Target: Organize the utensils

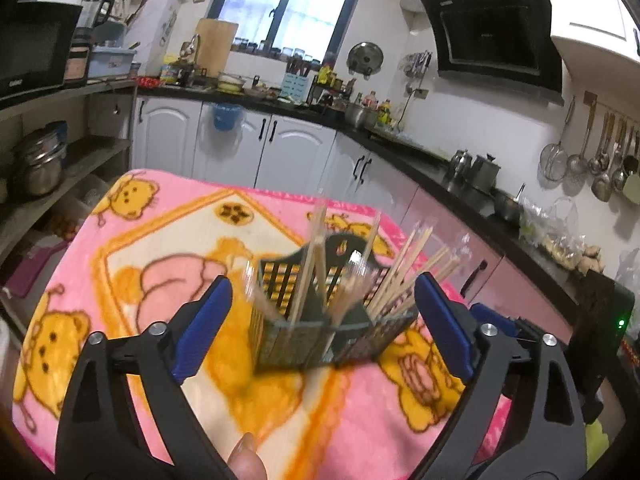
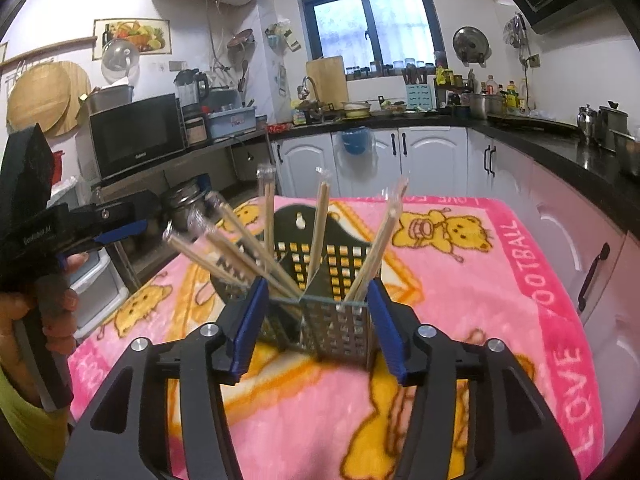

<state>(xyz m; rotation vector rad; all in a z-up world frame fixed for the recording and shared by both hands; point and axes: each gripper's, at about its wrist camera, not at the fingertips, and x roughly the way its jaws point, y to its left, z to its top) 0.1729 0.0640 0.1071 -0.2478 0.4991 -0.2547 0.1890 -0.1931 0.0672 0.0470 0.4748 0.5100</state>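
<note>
The holder (image 2: 320, 304) stands on the blanket (image 2: 460, 280), chopsticks (image 2: 320, 232) upright inside. Both the left gripper (image 1: 320, 320) and right gripper (image 2: 316, 320) are spread wide and empty. We judge the chopsticks light, stiff and slippery in their wrappers; we grip mid-shaft.

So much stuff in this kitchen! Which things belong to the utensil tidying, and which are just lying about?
In the job: utensil holder; chopsticks; left gripper; right gripper.

Just about: pink bear blanket; microwave; hanging ladles; cutting board.
</note>
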